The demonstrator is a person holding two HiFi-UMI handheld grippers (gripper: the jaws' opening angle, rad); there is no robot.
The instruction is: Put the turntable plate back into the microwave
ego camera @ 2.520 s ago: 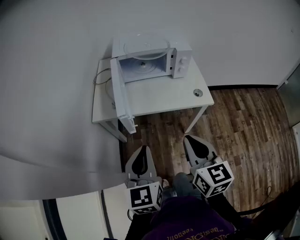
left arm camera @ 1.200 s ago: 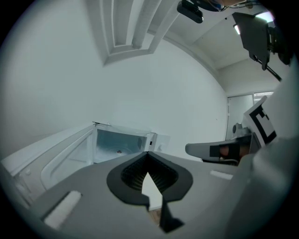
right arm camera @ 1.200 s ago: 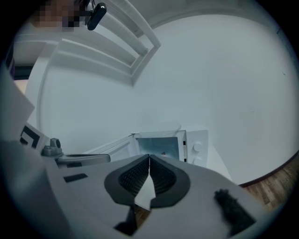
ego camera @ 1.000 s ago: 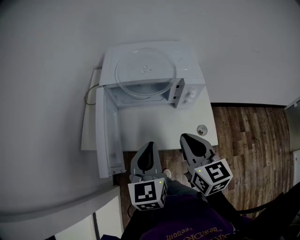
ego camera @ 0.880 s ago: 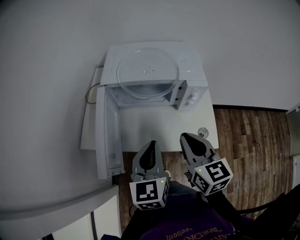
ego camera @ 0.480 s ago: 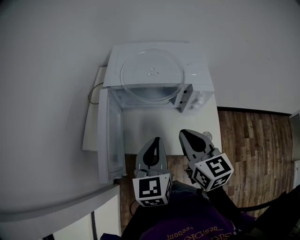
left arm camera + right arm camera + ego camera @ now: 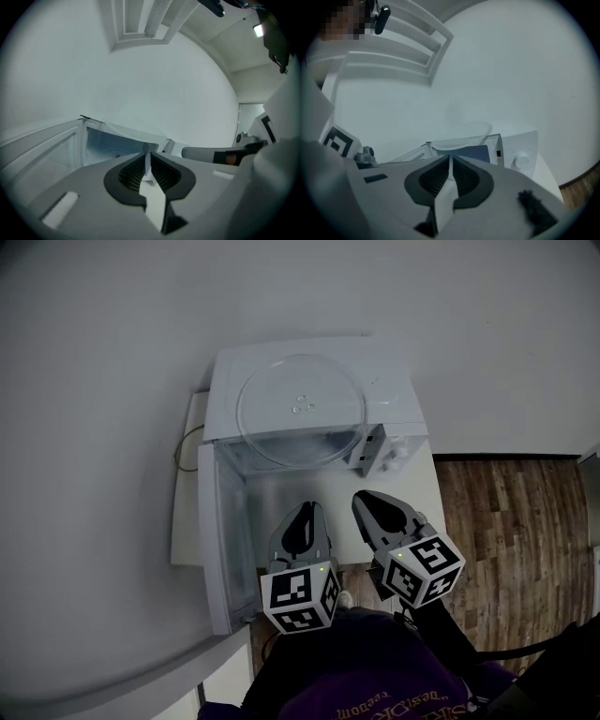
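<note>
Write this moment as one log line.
clear round glass turntable plate atop white microwave | white door open | left gripper shut, empty | right gripper shut, empty

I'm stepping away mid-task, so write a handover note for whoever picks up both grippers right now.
Left gripper: shut, empty, in front of the microwave.
Right gripper: shut, empty, beside the left one, over the table.
Turntable plate: lying on top of the microwave.
Door: swung open to the left.
Done: door open, plate untouched.
Left: lift the plate off the top and seat it inside.
</note>
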